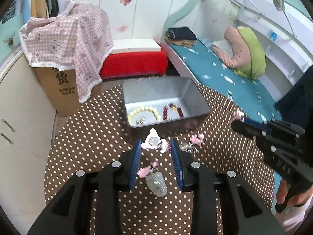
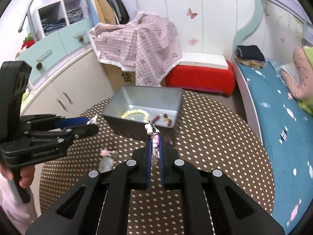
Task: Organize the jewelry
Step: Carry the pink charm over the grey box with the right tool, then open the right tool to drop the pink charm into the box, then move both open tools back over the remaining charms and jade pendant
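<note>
A grey box [image 1: 197,99] [image 2: 172,98] on the dotted brown table holds a cream bead bracelet [image 1: 144,110] [image 2: 136,113] and a red bead bracelet [image 1: 173,110] [image 2: 163,118]. My left gripper [image 1: 156,147] is open, its fingers either side of a pink bunny charm [image 1: 153,142]. A jade pendant [image 1: 156,183] [image 2: 106,163] with a pink bow lies under it. My right gripper [image 2: 155,140] is shut on a pink charm [image 2: 155,143] with a chain, held near the box's front wall. Another pink charm [image 1: 196,139] lies on the table.
The round table [image 1: 93,137] has a brown dotted cloth. A bed with a blue cover [image 1: 221,74] runs along the right. A cardboard box under a checked cloth [image 1: 68,45] and a red stool [image 1: 135,62] stand behind. White cabinets [image 2: 58,90] are on the left.
</note>
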Available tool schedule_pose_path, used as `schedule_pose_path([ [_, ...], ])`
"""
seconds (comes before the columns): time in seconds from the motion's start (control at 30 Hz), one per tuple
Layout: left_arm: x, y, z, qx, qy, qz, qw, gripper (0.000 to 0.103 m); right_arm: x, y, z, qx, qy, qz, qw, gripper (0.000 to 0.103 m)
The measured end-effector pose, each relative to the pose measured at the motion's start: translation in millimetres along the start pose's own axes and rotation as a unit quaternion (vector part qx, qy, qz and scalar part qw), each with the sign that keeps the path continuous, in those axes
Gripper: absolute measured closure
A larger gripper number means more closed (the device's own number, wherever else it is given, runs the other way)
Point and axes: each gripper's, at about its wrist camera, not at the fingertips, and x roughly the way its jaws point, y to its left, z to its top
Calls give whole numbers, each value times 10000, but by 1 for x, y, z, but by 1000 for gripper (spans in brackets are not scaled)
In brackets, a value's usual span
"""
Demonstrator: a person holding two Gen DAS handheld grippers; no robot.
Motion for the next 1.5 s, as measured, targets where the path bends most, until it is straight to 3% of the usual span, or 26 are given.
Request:
schedule_pose_path([
  [0.27, 3, 18, 19, -276, -114, 44, 9995, 74, 6, 15, 23, 63, -102, 170, 9998, 95],
  [0.67, 29, 21, 49, -229, -86, -72, 9997, 74, 40, 4, 60, 266, -25, 131, 9996, 95],
  [0.93, 46, 17, 56, -92, 56, -168, 9998, 74, 63, -7, 62, 295, 177, 125, 9993, 93],
  [1.03, 49, 16, 57, -56, 30, 65, 10000, 72, 64, -6, 63, 277, 135, 145, 9994, 93],
  [1.07, 50, 17, 57, -93, 30, 90, 9999, 63, 64, -6, 63, 259, 162, 135, 9994, 92],
  [1.1, 51, 19, 57, -142, 43, 55, 9999, 55, 66, -6, 63, 279, 224, 103, 9993, 85],
  [1.13, 52, 21, 57, -200, 50, 25, 9998, 44, 66, -8, 63, 342, 251, 67, 9991, 56],
  [1.2, 53, 26, 57, -278, 55, 152, 9995, 44, 62, -14, 61, 510, 132, -93, 9986, 20],
  [1.5, 49, 30, 54, -322, 85, 188, 9993, 44, 49, -33, 57, 698, 19, -255, 9972, 20],
])
